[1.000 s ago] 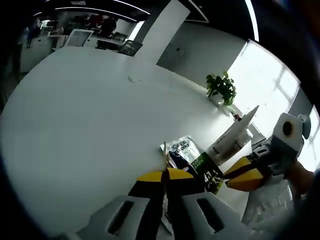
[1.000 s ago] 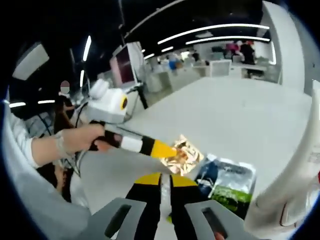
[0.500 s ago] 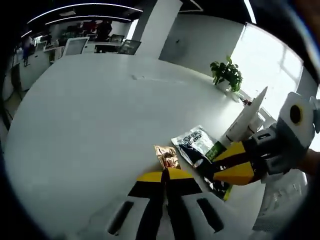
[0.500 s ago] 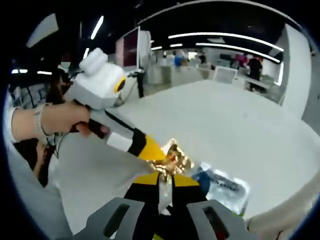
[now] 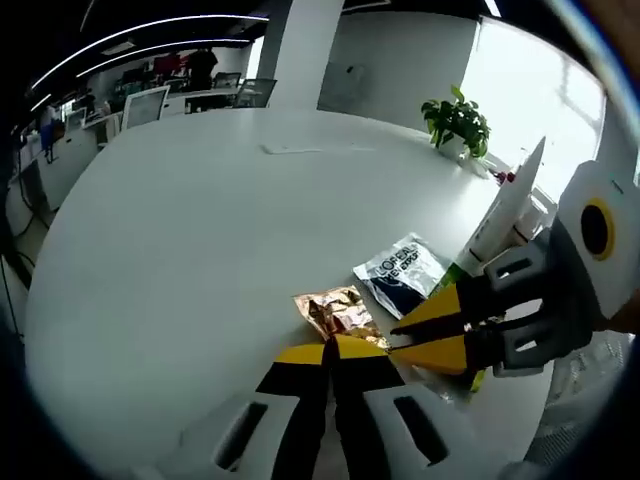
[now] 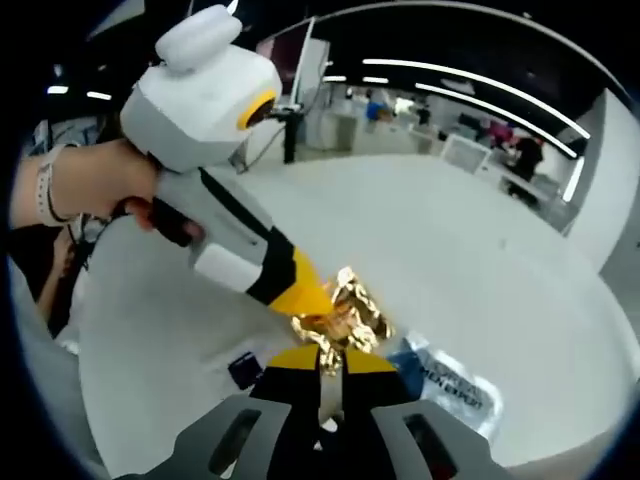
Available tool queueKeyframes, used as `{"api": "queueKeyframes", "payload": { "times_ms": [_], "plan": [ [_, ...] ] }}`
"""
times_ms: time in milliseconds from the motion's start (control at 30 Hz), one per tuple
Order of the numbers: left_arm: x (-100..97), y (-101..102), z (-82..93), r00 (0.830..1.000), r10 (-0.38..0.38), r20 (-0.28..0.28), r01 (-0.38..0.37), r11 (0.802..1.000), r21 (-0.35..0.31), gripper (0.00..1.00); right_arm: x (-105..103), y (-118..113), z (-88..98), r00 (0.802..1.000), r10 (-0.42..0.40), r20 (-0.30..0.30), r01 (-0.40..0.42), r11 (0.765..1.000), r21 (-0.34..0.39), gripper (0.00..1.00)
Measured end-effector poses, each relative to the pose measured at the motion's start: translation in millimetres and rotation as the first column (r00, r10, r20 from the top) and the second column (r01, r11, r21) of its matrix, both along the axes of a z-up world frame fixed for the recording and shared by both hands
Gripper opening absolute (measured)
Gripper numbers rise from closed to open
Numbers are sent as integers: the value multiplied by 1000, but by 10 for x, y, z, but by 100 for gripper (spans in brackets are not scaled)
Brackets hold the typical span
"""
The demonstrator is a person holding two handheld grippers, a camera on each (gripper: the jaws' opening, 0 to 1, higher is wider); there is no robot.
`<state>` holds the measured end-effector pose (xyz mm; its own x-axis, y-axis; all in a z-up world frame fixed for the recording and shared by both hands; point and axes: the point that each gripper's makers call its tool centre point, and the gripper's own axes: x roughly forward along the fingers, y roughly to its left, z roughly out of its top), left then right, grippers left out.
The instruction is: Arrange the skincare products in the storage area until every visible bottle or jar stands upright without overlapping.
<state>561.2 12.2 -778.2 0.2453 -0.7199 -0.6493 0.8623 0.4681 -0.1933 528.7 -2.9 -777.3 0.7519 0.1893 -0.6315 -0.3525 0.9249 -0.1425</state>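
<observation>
A crumpled gold sachet point(image 5: 335, 310) sits low over the white table, its near edge pinched in my left gripper point(image 5: 330, 347), which is shut on it. My right gripper point(image 5: 395, 337) comes in from the right, jaws together, with its tips against the sachet's corner. In the right gripper view the gold sachet point(image 6: 347, 308) lies just beyond my right gripper point(image 6: 330, 355), and the left gripper point(image 6: 305, 300), held by a hand, presses on it from the left. A blue and silver sachet point(image 5: 405, 270) lies flat nearby. A white tube point(image 5: 505, 215) stands behind it.
The large white table point(image 5: 200, 220) stretches away to the left and far side. A potted plant point(image 5: 458, 120) stands at its far right edge. A green-edged packet point(image 5: 472, 380) peeks out under the right gripper. Desks, monitors and people are in the background.
Both views have shifted. The gold sachet went from edge-on in my left jaws to lying flat and spread. The right gripper has closed in until its tips meet the sachet.
</observation>
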Motion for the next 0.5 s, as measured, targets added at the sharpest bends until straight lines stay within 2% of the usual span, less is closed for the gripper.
{"api": "queueKeyframes", "payload": {
  "times_ms": [100,500],
  "plan": [
    [33,-7,-37,999,-19,33,18,1000,26,0,49,-10,-21,1000,-11,6,11,1000,7,0],
    [51,-52,-98,1000,-6,13,6,1000,20,0,140,-17,-130,1000,-13,-1,13,1000,-13,0]
  ]
}}
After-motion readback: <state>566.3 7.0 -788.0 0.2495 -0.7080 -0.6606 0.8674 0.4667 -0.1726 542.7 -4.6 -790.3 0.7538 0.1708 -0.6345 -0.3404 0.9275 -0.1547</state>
